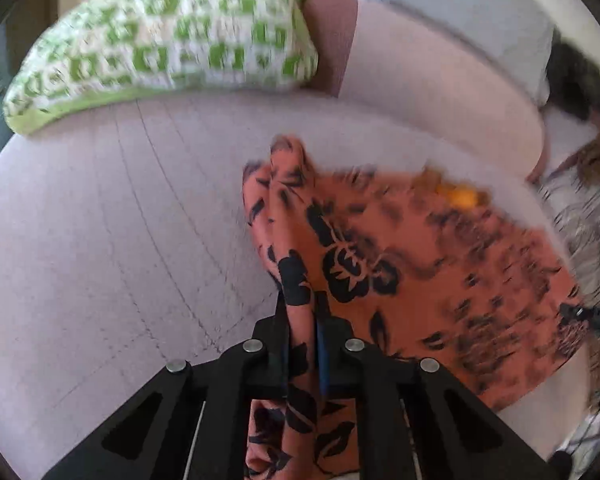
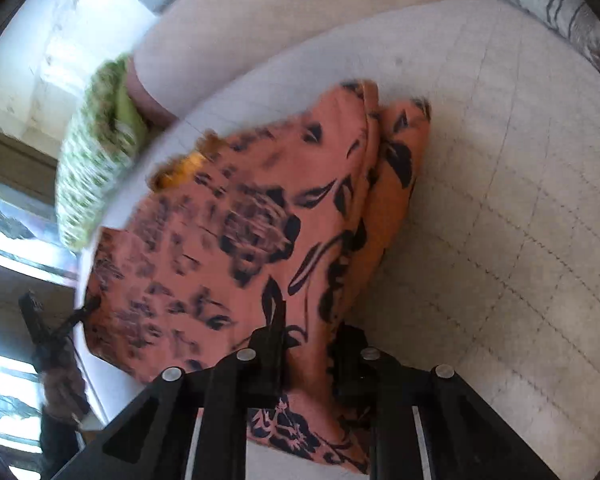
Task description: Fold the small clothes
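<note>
Left wrist view: the left gripper (image 1: 302,312) pinches a bunched edge of the orange floral garment (image 1: 412,264), which drapes over the pale quilted cushion (image 1: 112,220) near a green checked pillow (image 1: 160,40). Right wrist view: the right gripper (image 2: 306,332) clamps another fold of the same cloth.

Left of my left tool, the pale quilted mattress cover (image 1: 100,240) lies bare, so there is room to pass. Ahead on that side, the green-and-white patterned cushion (image 1: 160,40) blocks the way. Right of my right tool the cover is bare too, up to a grey-striped white pillow (image 2: 556,8) at the far edge.
</note>
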Tool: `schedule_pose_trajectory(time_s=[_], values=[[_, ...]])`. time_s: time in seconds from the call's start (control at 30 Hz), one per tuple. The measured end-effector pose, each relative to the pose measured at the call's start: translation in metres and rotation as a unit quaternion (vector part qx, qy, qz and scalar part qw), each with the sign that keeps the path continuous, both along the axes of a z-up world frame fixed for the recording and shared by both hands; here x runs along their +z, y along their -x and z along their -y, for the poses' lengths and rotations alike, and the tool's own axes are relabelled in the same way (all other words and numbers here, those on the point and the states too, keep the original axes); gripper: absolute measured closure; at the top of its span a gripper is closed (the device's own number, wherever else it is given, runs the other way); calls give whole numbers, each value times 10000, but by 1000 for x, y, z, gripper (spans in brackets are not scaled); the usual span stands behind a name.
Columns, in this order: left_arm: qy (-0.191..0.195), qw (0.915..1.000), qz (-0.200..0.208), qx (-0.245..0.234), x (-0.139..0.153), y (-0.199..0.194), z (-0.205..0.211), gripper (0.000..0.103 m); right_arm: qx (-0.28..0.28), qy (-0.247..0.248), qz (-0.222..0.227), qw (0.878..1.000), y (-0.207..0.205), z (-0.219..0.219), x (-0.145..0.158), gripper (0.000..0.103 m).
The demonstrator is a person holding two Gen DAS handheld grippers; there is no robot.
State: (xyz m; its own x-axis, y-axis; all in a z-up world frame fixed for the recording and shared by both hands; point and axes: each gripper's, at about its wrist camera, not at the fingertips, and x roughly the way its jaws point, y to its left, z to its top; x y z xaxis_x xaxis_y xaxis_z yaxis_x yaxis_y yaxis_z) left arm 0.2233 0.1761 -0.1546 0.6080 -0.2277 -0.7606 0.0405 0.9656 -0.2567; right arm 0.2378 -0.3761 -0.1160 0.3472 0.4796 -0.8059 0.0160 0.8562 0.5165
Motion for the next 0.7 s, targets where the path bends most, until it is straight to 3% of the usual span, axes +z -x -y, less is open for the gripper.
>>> schedule_pose_trajectory(time_s=[0.17, 0.23, 0.3, 0.37, 0.4, 0.43, 0.47, 0.5, 0.53, 0.63, 0.7], values=[[20, 9976, 669, -197, 63, 72, 0, 94, 142, -46, 491, 9987, 42, 5, 63, 85], [175, 9976, 649, -190, 66, 106, -5, 93, 195, -53, 480, 9986, 68, 11, 71, 85], [180, 9989, 392, -160, 45, 145, -2, 92, 212, -18, 355, 9991, 98, 15, 64, 83], [79, 9998, 0, -200, 4, 163, 8, 84, 145, 37, 118, 9998, 131, 21, 27, 71], [-55, 9993, -329, -162, -25, 166, 8, 77, 142, 85, -113, 9998, 144, 28, 6, 43], [-209, 9979, -618, -42, -43, 166, 6, 74, 42, 295, -390, 9988, 151, 32, -14, 23], [-97, 9979, -645, 28, -52, 170, 0, 72, -100, 545, -524, 9971, 159, 39, -24, 25], [18, 9988, -484, 110, -44, 171, -4, 68, -125, 460, -214, 9986, 167, 43, -21, 25], [-28, 9990, -406, 181, -36, 172, -5, 64, -284, 478, -26, 9984, 172, 48, -11, 25], [-401, 9985, 321, 173, 9, 165, 1, 56, -558, 380, 635, 9957, 168, 57, 25, 25], [-424, 9981, 442, 76, 25, 157, 13, 56, -582, 334, 834, 9943, 149, 52, 38, 25]])
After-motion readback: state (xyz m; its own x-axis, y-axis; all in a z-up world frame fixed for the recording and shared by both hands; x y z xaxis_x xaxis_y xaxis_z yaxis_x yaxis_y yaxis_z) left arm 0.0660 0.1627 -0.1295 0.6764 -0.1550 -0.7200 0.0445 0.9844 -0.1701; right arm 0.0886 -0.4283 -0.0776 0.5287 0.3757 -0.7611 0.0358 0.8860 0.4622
